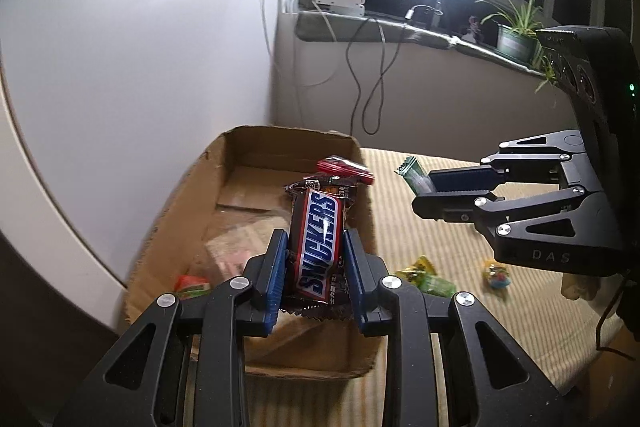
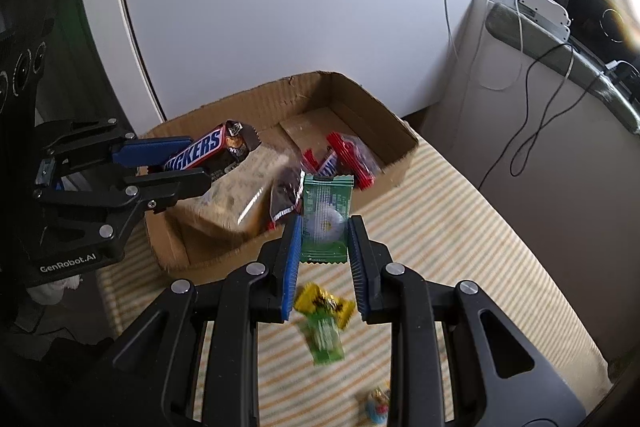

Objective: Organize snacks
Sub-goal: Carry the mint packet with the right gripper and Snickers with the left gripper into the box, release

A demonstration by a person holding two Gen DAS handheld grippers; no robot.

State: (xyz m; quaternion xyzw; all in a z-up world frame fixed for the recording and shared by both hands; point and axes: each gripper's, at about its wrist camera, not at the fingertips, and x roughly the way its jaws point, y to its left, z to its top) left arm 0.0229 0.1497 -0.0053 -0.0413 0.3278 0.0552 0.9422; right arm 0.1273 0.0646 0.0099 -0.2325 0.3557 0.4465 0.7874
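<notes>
The left gripper (image 1: 315, 259) is pinching a stiff Snickers bar (image 1: 318, 247) over the near side of the cardboard box (image 1: 256, 143). The right gripper (image 2: 325, 259) is squeezing a light, crinkly green packet (image 2: 326, 215) by its lower half, just right of the box; both wrappers look slippery.

A Snickers bar (image 1: 318, 247) in a brown wrapper is hanging lengthwise above the open cardboard box (image 1: 256, 147), pinched at both long sides. A flat green packet (image 2: 326, 223) with a pale round centre is standing upright in the air just outside the box's near wall, pinched at both edges. Inside the box, a red packet (image 2: 352, 159), a dark foil packet (image 2: 286, 195) and a small red-and-green sweet (image 1: 192, 285) are lying. On the striped cloth, a yellow-and-green packet (image 2: 324, 319) and a small colourful sweet (image 2: 378, 401) are lying loose.
</notes>
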